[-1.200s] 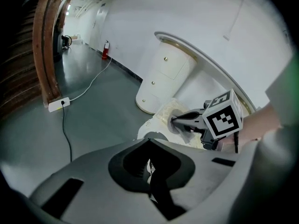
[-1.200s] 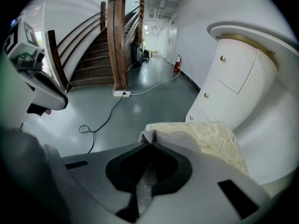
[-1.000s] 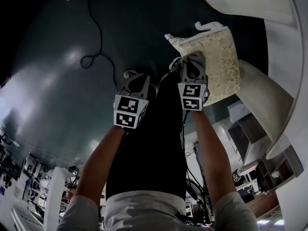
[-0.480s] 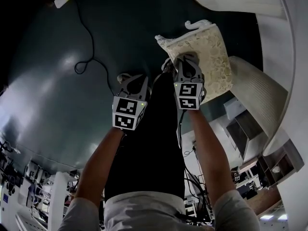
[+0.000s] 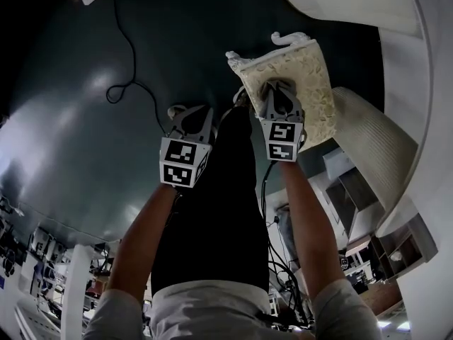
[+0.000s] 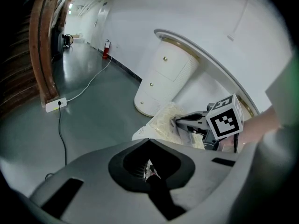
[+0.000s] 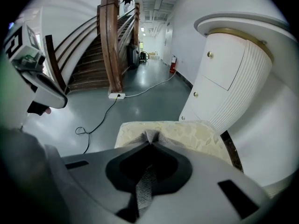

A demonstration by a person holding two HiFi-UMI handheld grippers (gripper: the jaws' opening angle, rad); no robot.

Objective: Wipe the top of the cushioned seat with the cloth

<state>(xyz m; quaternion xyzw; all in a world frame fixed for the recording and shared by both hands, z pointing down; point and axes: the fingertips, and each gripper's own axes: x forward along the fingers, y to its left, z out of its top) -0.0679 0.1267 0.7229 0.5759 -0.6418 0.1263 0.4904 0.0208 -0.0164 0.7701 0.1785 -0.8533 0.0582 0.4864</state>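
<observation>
Shiny grey-green floor (image 5: pixel 78 133) all around, with a thin black cable (image 5: pixel 132 52) running to a white power strip (image 7: pixel 117 96) and a white ribbed curved cabinet (image 7: pixel 229 73) off to the right. The right gripper (image 5: pixel 274 91) has its claw pinched on a grey woven cloth (image 7: pixel 150 136), sitting over the top of the cream floral cushioned seat (image 5: pixel 315 69) at its near edge. The left gripper (image 5: pixel 187 113) hangs over bare floor beside the seat, claw squeezed together. There's a tiny pale speck at the tips, can't tell what.
</observation>
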